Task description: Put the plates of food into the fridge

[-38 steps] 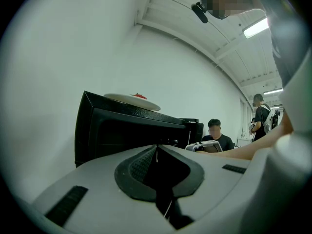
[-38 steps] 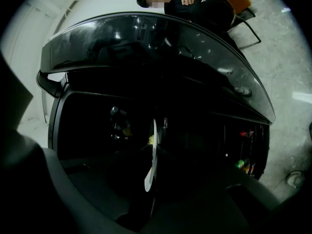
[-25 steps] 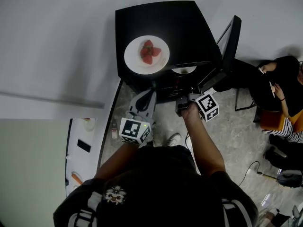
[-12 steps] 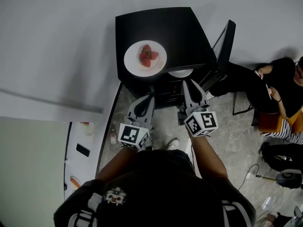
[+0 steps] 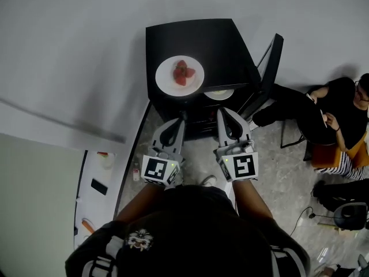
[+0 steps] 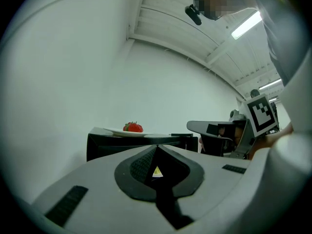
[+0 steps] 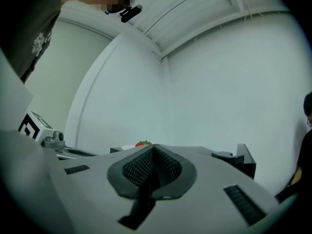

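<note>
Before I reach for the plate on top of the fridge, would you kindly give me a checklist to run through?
1. Door of the black fridge open: ok.
2. White plate of strawberries flat on the fridge top, nothing around it: ok.
3. Left gripper open for a grasp: not ok, it is shut and empty.
4. Right gripper open: not ok, also shut and empty.
5. Free room inside: cannot tell; a second white plate shows at the opening.
</note>
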{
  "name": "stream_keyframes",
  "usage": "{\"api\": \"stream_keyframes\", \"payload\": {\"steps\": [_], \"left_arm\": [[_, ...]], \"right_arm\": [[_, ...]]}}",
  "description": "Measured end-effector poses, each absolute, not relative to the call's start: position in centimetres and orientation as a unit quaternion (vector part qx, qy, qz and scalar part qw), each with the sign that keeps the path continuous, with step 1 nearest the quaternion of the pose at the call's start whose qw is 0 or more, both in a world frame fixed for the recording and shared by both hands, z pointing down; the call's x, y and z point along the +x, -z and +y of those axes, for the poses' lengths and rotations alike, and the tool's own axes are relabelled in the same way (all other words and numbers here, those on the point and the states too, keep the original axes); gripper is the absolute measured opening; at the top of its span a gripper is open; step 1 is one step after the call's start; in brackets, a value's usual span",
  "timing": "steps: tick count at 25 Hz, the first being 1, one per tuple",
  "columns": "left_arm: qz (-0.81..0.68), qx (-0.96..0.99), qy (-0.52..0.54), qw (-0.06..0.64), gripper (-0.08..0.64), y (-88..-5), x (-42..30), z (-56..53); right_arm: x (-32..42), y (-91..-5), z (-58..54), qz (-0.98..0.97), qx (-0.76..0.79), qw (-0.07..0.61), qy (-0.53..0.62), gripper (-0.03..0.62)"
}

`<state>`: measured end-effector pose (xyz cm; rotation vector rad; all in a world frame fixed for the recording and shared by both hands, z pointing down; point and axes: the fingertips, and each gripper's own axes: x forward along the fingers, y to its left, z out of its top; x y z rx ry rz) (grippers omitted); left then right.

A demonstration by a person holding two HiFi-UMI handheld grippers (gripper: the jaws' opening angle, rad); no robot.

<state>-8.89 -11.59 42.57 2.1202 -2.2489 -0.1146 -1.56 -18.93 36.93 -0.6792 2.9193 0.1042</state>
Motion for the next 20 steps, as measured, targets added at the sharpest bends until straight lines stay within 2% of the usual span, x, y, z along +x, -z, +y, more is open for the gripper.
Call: {"api": "stream_keyframes", "payload": {"steps": [8, 20], "left_arm": [[-0.736, 0.676, 0.037, -0.005, 0.023, -40.6, -8.6, -10.9], [-0.761, 0.648, 0.03, -0.011, 0.023, -40.1, -10.7, -8.6]], "right_arm": [[-1.4, -36.5, -17.2, 0.972, -0.221, 0.062, -0.048, 0.025], [-4.2, -37.4, -15.5, 0.978, -0.203, 0.05, -0.013, 0.026]]}}
